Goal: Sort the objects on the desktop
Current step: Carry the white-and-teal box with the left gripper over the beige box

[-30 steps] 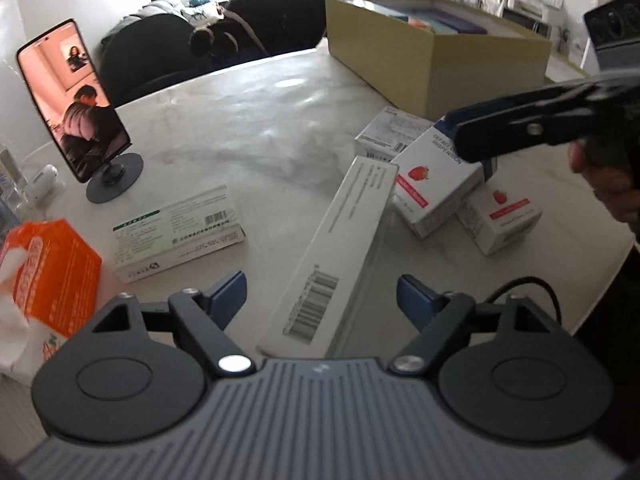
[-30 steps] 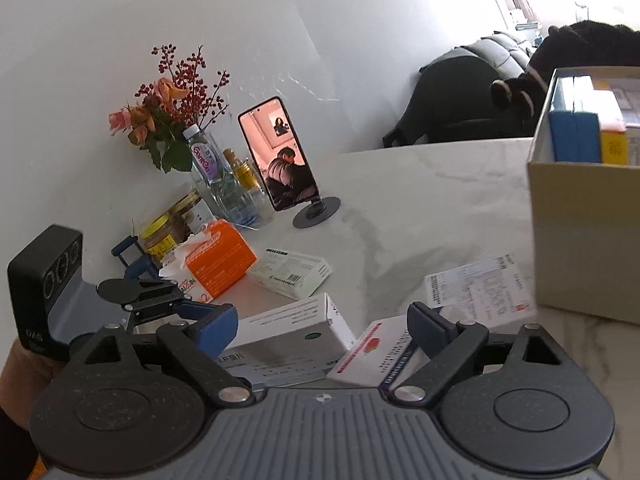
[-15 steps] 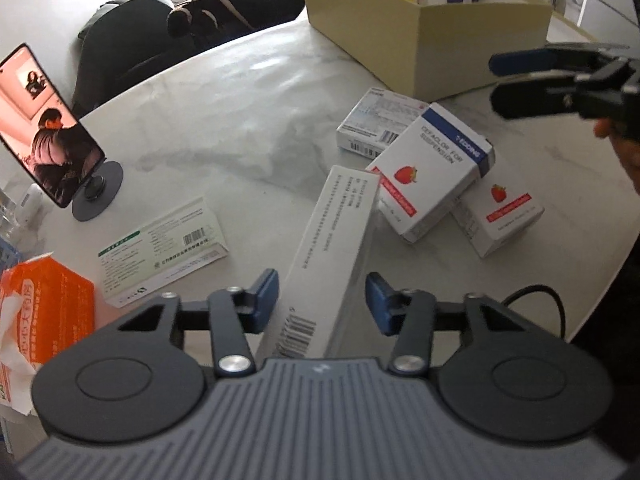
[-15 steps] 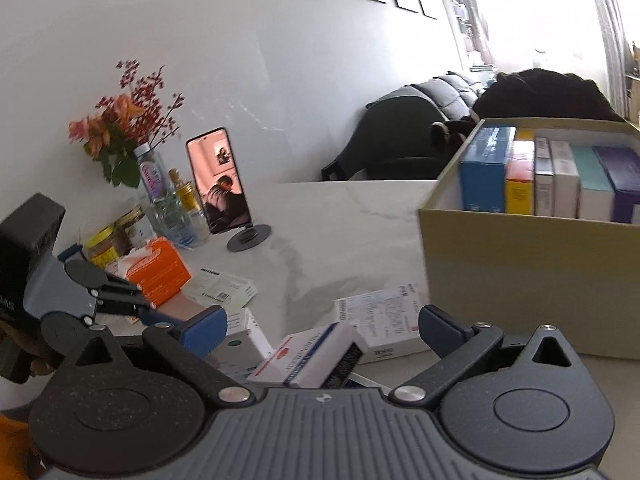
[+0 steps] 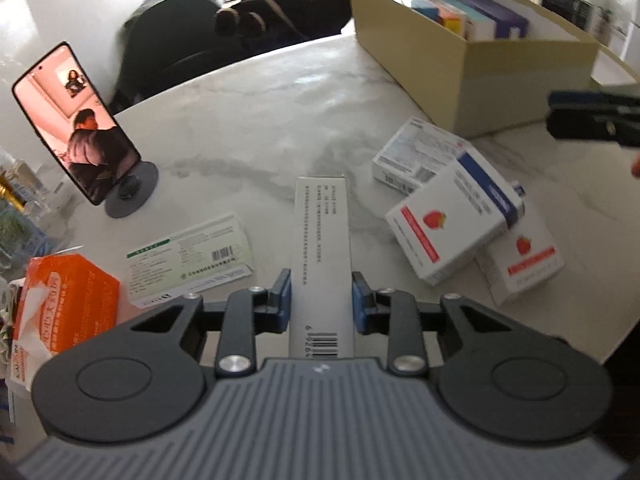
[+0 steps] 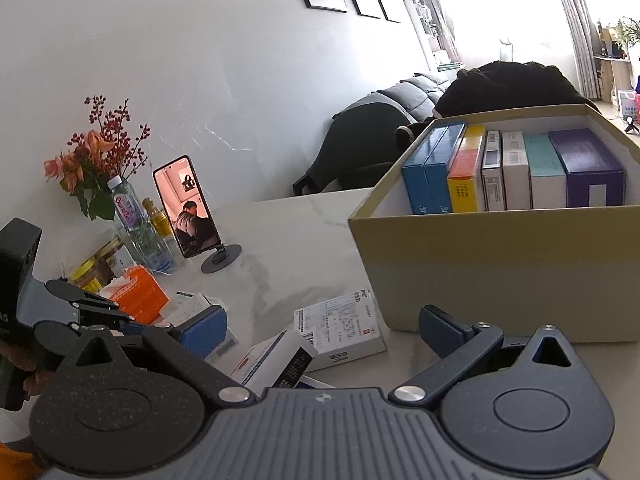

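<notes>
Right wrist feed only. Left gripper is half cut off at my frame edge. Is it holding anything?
Observer: Yes. The left gripper is shut on a long white box, with pads on its two long sides near the barcode end.
Operator: I see one red-printed box below me. Any more?
Observer: Two strawberry boxes. The larger strawberry box lies partly on top of the smaller strawberry box.
Operator: Is the green-labelled box clear of the left gripper?
Observer: The green-labelled box lies flat on the table, left of the long white box and not touching it.
</notes>
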`<state>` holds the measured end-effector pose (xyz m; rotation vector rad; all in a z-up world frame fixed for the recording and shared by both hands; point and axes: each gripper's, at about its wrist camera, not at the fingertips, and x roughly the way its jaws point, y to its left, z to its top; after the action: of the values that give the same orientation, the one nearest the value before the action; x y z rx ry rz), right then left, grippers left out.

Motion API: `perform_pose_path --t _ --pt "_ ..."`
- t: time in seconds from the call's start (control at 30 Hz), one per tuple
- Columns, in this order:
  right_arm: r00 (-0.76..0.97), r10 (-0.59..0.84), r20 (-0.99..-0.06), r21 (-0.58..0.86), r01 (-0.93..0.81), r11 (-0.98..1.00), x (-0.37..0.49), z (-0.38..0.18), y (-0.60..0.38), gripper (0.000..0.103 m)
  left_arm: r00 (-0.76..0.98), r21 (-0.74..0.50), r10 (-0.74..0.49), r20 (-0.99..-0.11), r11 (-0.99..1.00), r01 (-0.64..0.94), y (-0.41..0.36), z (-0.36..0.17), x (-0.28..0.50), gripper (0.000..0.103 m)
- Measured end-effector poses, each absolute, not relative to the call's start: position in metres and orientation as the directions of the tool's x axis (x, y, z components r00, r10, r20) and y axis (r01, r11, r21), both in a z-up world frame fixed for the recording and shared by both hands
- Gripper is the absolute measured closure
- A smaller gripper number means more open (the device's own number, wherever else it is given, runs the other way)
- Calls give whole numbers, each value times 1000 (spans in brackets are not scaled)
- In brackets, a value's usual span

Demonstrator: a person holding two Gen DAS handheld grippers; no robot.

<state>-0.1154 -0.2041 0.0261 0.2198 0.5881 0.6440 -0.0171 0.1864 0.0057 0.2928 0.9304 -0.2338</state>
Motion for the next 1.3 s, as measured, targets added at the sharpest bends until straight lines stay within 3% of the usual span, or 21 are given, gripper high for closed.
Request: perform_pose_path --t 0.3,1.3 --pt "666 603 -439 378 -472 796 -114 29 -219 1 597 127 -78 -799 947 294 165 24 -3 76" --pt "759 502 -414 419 -330 846 -111 30 -283 0 610 -181 -415 -676 895 408 58 96 73 76"
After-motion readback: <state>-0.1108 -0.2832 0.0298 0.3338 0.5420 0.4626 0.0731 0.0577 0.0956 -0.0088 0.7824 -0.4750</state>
